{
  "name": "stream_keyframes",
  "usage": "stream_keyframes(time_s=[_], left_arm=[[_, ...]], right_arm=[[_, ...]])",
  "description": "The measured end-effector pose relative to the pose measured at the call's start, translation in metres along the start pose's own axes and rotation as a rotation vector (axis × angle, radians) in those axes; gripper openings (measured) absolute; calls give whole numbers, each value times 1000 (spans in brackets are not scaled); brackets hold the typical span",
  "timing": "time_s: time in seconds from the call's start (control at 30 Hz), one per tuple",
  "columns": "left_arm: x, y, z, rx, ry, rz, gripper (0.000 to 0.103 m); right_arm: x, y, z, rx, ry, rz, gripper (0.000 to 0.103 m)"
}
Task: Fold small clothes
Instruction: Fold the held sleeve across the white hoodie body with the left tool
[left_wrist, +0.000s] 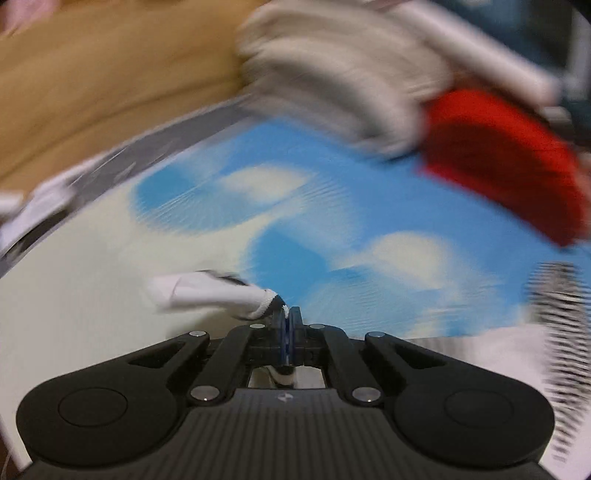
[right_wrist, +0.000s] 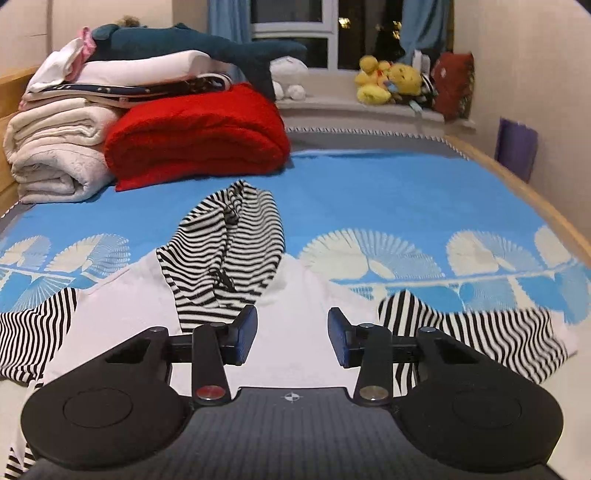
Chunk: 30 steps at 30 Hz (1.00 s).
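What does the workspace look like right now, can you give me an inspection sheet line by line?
Surface: blue bedspread with white fan pattern, on a wooden-edged bed.
Job's things: white garment with black-and-white striped hood and sleeves, spread out, hood bunched; small white cloth piece.
Clutter: folded red blanket, cream quilt roll, stacked linens with a dark teal plush shark on top.
Grippers: left gripper shut on the small white cloth piece; right gripper open above the garment's white body.
Cables: nothing seen.
Surroundings: dark window, yellow plush toys on the sill.

Parted right claw (right_wrist: 291, 339) over striped shirt (right_wrist: 221, 254)
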<state>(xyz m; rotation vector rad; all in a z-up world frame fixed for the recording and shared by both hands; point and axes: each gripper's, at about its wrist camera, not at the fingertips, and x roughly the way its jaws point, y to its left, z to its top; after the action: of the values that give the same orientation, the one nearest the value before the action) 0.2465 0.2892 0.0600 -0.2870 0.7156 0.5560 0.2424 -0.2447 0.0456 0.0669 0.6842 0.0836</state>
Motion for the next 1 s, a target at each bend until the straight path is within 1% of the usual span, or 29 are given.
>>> stream_keyframes(time_s=[0.07,0.1,0.13,0.17,0.2,0.23,0.27,0.3,0.33,0.37,0.4,0.47,0.53,0.6,0.67,0.73,0.8,0.87,0.93,1.0], left_arm=[[-35,-49,-9,57,-50,-146,1],[-49,-69,-16,77,-55,-214,1],[-64,-92,-25,100,-45,-309,1],[-76,-113,-35,120,-12,-412,1],[-85,-133,-45,142,48,-529,2],[-91,-149,-54,164,115,-634,4],[-94,-166,-63,197,195,-749,9],[-97,-176,-70,222,240,-809,13],[-98,-183,-75,243,251,-822,15],[-97,-185,-77,253,240,-800,20],[-92,-185,-77,253,232,-763,22],[-74,-178,-73,233,225,-664,22],[-55,-173,-68,231,213,-537,22],[-36,-167,-65,237,218,-424,22],[-18,-160,-61,220,244,-347,22],[-3,-150,-55,171,277,-298,22],[9,-139,-48,126,302,-277,22],[12,-132,-43,104,306,-267,22],[18,-127,-38,99,299,-255,22],[20,-123,-36,86,297,-250,22]], right_arm=[[2,-2,-2,-1,7,-9,44],[2,-3,-4,-5,8,-13,44],[3,-4,-5,-9,10,-17,44],[5,-5,-7,-12,15,-23,44],[6,-7,-8,-13,19,-26,44],[9,-8,-9,-10,25,-31,44],[11,-10,-10,-6,33,-39,45],[14,-12,-11,3,43,-49,46],[16,-15,-11,17,53,-52,46],[20,-18,-12,43,66,-51,46],[23,-22,-13,69,77,-45,46],[31,-28,-16,126,103,-31,47],[42,-32,-22,172,133,-19,47],[57,-33,-29,218,189,-15,47],[69,-34,-37,278,221,25,47],[86,-33,-45,334,278,46,47],[99,-31,-51,391,320,73,47],[110,-28,-53,445,363,78,48],[120,-24,-55,487,375,106,48],[131,-22,-58,515,412,87,48]])
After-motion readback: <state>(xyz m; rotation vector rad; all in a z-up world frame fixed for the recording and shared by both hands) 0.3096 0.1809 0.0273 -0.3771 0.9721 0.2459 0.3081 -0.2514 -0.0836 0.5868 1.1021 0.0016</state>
